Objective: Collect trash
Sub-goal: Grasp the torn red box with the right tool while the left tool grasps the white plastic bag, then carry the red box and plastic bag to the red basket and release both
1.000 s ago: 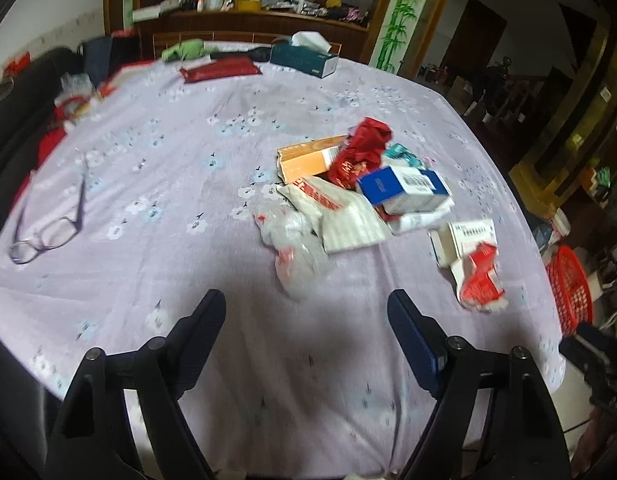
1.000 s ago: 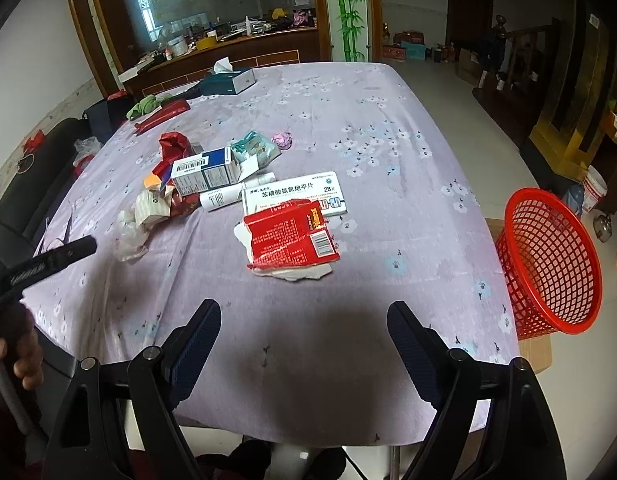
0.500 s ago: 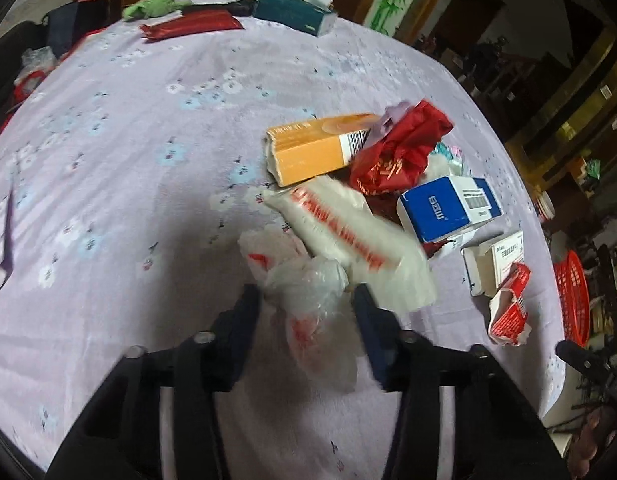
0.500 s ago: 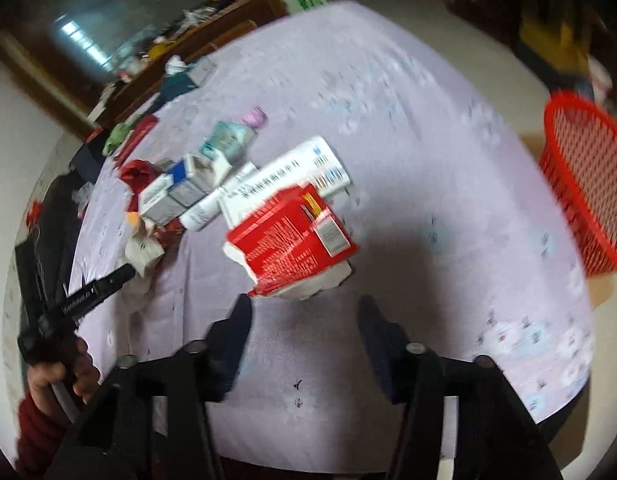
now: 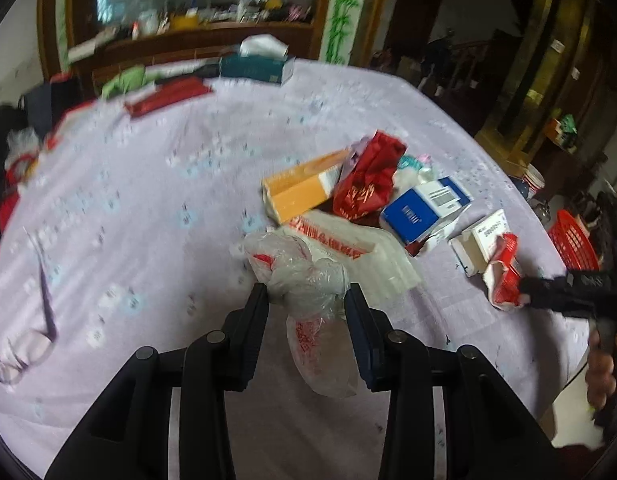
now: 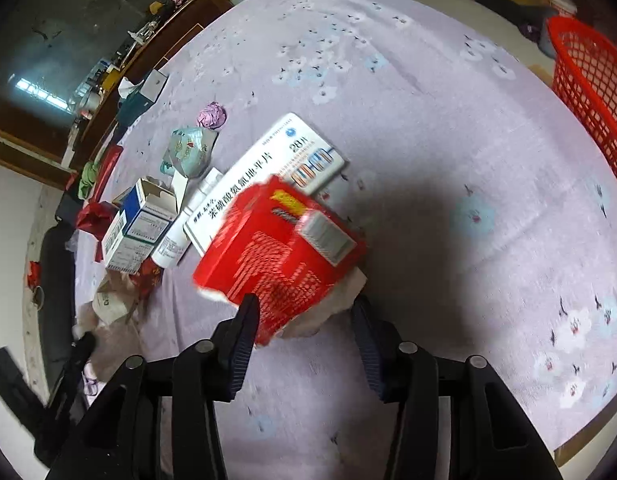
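At table's near edge | left gripper clamps plastic bag | right gripper clamps red box

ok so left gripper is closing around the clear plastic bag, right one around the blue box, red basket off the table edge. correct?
Not quite: the right gripper is around the red box, not the blue box, which lies further back in the pile, as the right wrist view shows. The rest holds: the left gripper brackets the clear plastic bag, and the red basket stands off the table edge.

Each hand-held gripper has black linkage arms, round silver pivot screws and ribbed dark-blue pads.
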